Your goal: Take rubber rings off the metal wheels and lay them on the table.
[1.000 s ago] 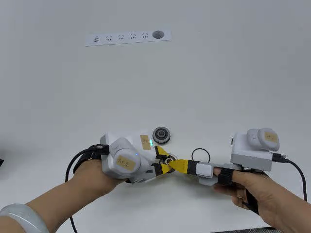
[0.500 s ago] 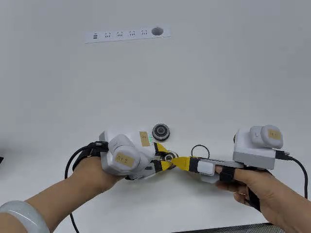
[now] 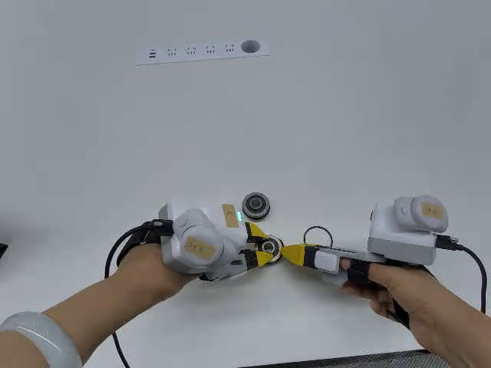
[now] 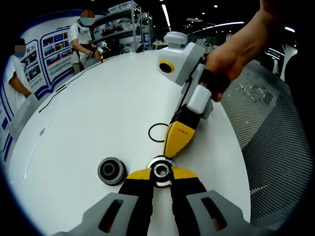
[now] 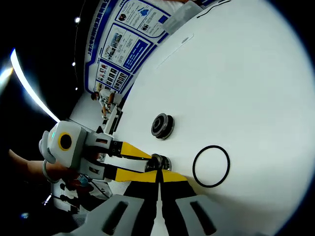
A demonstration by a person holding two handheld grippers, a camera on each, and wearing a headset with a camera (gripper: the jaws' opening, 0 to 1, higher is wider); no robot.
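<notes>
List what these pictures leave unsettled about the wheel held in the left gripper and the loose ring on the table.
- Held wheel: whether rubber is left on it. In the left gripper view, yellow pads of the left gripper cover its rim; in the head view it is too small.
- Right gripper: whether its shut jaws pinch any rubber. In the right gripper view, the tips press together.
- Loose ring: in the left gripper view, the right gripper's jaw hides one side.

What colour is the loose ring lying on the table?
The rubber ring is black; the right gripper view shows it best.
</notes>
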